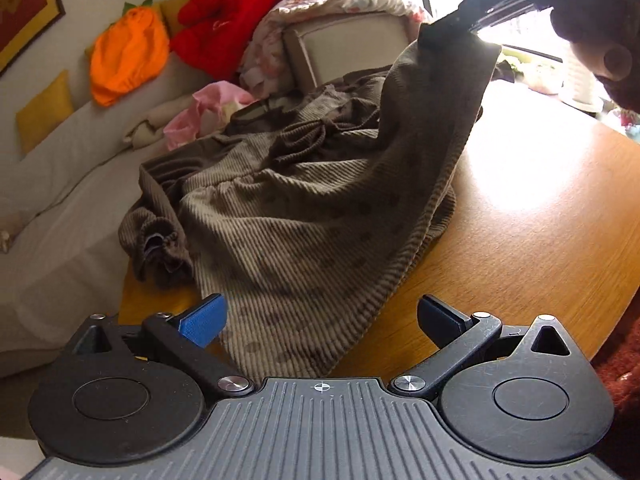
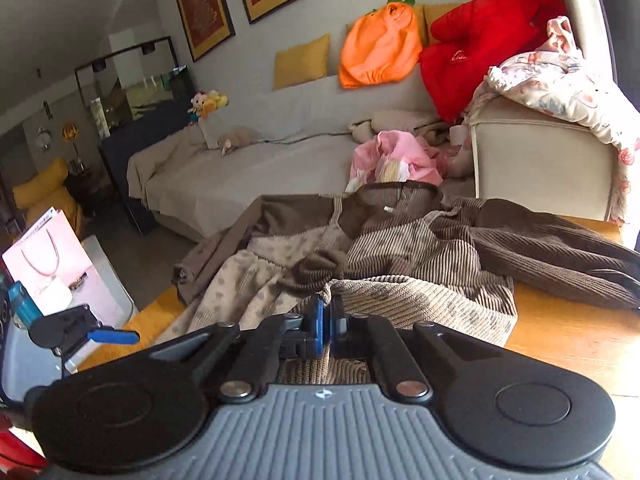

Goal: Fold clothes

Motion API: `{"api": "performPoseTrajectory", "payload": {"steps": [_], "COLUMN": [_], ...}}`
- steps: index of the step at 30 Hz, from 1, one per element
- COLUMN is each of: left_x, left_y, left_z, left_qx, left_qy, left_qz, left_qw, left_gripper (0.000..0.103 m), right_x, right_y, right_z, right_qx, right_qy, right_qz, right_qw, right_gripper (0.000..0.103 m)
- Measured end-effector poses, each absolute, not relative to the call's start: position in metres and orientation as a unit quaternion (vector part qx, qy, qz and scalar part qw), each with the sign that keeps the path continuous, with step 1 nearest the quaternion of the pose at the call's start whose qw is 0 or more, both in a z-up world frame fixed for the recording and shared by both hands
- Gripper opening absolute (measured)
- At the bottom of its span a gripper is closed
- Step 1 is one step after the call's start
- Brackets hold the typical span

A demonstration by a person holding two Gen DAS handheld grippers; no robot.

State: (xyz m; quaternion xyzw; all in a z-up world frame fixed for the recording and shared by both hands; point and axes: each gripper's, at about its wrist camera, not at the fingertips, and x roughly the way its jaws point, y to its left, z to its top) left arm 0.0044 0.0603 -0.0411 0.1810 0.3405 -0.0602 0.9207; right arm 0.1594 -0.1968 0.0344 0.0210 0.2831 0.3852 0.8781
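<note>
Leftmost in the right wrist view, the left gripper (image 2: 116,336) enters over the counter's near corner, one blue finger showing. Its own camera shows the left gripper (image 1: 320,320) with jaws wide and nothing pressed between them, the lower hem of the brown corduroy garment (image 1: 304,208) lying in the gap.

That garment lies spread on the wooden counter (image 1: 540,208), its long axis running away from the cameras toward the sofa: hem nearest, dark brown collar (image 2: 396,192) at the far edge. A gathered cuff (image 1: 160,244) bunches at the counter's left edge, and a dark brown sleeve (image 2: 560,264) stretches off to the right. The paler, dotted body is crumpled in the middle around a dark bow (image 2: 320,264).

At the near hem, the right gripper (image 2: 326,324) has its jaws closed tight on a fold of the fabric. The left wrist view shows that same gripper (image 1: 444,36) raising one corner into a steep tent above the counter.

Beyond the counter stands a grey sofa (image 2: 240,176) with yellow cushions (image 2: 302,60), an orange pumpkin-shaped plush (image 2: 380,48), a red garment (image 2: 480,48) and a pink garment (image 2: 396,156). A floral blanket (image 2: 568,80) drapes over the sofa's arm at right. Framed pictures (image 2: 202,4) hang on the wall, and bright light glares off the counter's right side.
</note>
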Motion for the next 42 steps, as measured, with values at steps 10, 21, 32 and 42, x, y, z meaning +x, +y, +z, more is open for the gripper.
{"api": "performPoseTrajectory", "payload": {"steps": [10,21,32,42], "left_x": [0.039,0.054,0.085,0.081], "left_y": [0.107,0.141,0.13,0.11], "left_z": [-0.008,0.041,0.039,0.043], "left_qx": [0.195,0.139,0.163,0.227], "left_qy": [0.289,0.249,0.256,0.209], "left_qz": [0.093,0.16,0.166,0.216], "left_qw": [0.933,0.945,0.938,0.926], "left_gripper": [0.103,0.103,0.103,0.103], "right_x": [0.159,0.149,0.051,0.058], "right_y": [-0.172,-0.171,-0.173,-0.128], "right_z": [0.051,0.051,0.011,-0.041], "right_qx": [-0.023,-0.051,-0.253,-0.35], "right_qy": [0.255,0.232,0.148,0.142], "right_qz": [0.361,0.366,0.401,0.335], "right_qw": [0.897,0.9,0.868,0.863], "right_gripper": [0.003,0.005,0.072,0.073]}}
